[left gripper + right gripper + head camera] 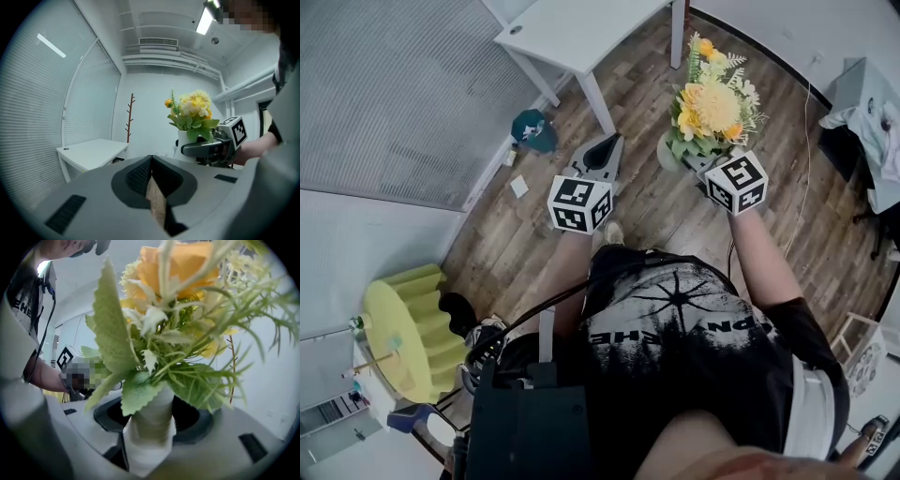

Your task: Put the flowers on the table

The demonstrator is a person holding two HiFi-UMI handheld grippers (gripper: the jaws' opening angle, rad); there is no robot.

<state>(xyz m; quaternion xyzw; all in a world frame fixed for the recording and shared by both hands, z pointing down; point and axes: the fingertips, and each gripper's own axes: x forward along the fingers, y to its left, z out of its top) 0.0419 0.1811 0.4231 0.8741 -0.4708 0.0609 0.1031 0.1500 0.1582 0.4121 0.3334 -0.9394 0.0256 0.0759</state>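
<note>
The flowers [178, 333] run past the right gripper view's top edge

Wood-plank floor [520, 246]; white table [581, 28]; grey blinds [384, 94]; coat stand [131, 117] against white wall [150, 108]; ceiling strip light [205, 21] on.

The flowers [710, 105] are yellow and orange with green leaves. The vase [149, 441] is white. The table [572, 33] is white too. The floor [534, 239] is brown wood in long planks. The left gripper [611, 142] and the right gripper [692, 161] are grey with black inside. The left cube [579, 203] and the right cube [737, 182] are white with black square shapes. The person's shirt [675, 328] is black with a white picture and white letters. The blinds [384, 94] are grey with thin stripes. A round ribbed thing [403, 328] is bright yellow. A small thing on the floor [532, 129] is dark blue-green. The coat stand [130, 117] is brown.
</note>
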